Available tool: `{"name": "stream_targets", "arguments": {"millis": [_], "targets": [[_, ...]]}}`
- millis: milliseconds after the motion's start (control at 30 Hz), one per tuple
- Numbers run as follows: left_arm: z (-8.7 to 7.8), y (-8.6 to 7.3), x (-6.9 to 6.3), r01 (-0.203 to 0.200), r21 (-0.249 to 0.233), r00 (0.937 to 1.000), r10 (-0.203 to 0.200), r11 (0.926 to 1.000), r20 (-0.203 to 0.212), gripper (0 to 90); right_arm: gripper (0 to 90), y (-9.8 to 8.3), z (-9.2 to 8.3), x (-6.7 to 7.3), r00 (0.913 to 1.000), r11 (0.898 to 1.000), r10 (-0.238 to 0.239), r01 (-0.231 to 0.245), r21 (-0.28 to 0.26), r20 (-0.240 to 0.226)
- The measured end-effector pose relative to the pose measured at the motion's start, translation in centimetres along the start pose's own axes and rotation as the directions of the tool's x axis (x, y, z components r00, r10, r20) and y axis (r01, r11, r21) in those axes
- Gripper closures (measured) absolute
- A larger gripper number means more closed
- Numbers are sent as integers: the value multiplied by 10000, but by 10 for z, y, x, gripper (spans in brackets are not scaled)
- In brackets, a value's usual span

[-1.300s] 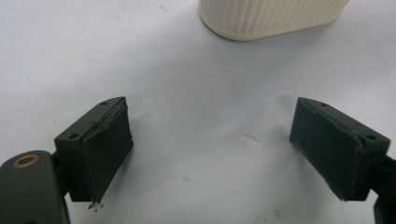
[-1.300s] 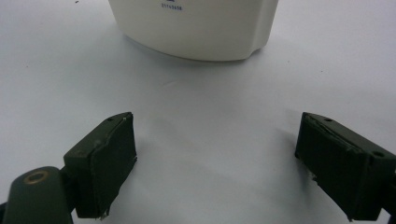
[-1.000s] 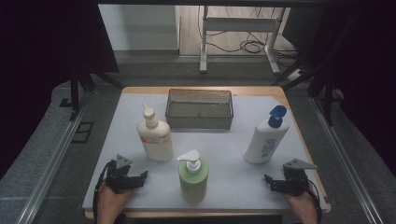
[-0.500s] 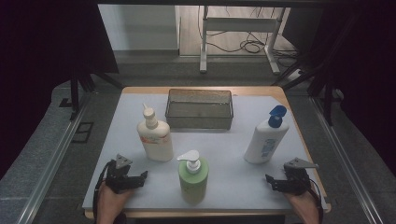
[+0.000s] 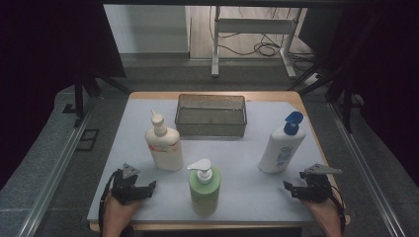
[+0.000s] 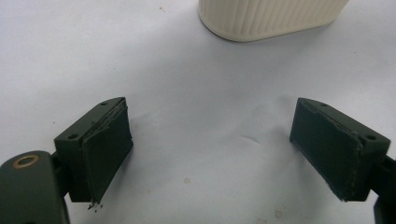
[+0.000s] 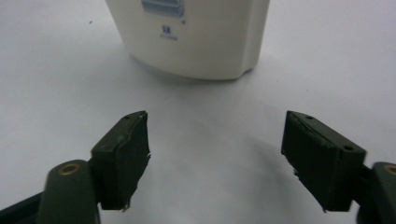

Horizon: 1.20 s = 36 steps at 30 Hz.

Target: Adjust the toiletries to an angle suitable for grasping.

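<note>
The left gripper (image 5: 148, 186) rests at the near left corner of the white table mat (image 5: 247, 173), its jaws spread wide with only bare mat between them; in the left gripper view its pads (image 6: 109, 149) touch nothing, and the ribbed base of the cream bottle (image 6: 268, 18) stands just ahead, apart from them. The right gripper (image 5: 289, 186) sits at the near right corner, its jaws also apart and empty, though they have just been closing a little; nothing lies between its pads (image 7: 128, 156). Straight ahead of it stands the white bottle with a blue flip cap (image 5: 282, 143), near but untouched, upright on the mat. In the right gripper view this bottle (image 7: 196, 37) carries a blue label panel and a small dark mark beneath it, too blurred to read. The cream bottle (image 5: 163, 143) shows an orange-and-white label whose writing cannot be made out. A green pump bottle (image 5: 204, 187) stands between the two grippers near the front edge, and a dark wire-mesh basket (image 5: 211, 116) sits at the far middle.
</note>
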<state>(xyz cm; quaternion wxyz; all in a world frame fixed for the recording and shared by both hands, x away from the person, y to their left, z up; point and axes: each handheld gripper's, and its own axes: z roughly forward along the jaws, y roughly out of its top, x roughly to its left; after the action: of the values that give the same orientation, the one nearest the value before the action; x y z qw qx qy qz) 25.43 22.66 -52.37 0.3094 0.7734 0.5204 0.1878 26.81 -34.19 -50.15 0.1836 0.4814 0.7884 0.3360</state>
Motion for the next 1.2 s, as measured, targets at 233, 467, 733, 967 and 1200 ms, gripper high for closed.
{"name": "stream_targets", "arguments": {"millis": [233,467,733,967,1200], "targets": [[0,0,0,-19,-5,10000,19,10000,5,120,486,6,1,-6,10000,9998,73,-74,-180,-10],[0,0,0,3,-22,10000,-3,10000,2,120,593,8,5,-12,10000,10000,20,-20,-23,62],[0,0,0,-23,2,10000,23,10000,-1,120,739,13,6,-19,10000,10000,47,-46,-85,77],[0,0,0,7,-28,10000,-7,10000,-1,120,886,20,11,-29,9996,9995,233,-230,-234,132],[0,0,0,10,-30,10000,-10,10000,-9,120,895,28,22,-39,9994,9997,184,-180,-143,294]]}}
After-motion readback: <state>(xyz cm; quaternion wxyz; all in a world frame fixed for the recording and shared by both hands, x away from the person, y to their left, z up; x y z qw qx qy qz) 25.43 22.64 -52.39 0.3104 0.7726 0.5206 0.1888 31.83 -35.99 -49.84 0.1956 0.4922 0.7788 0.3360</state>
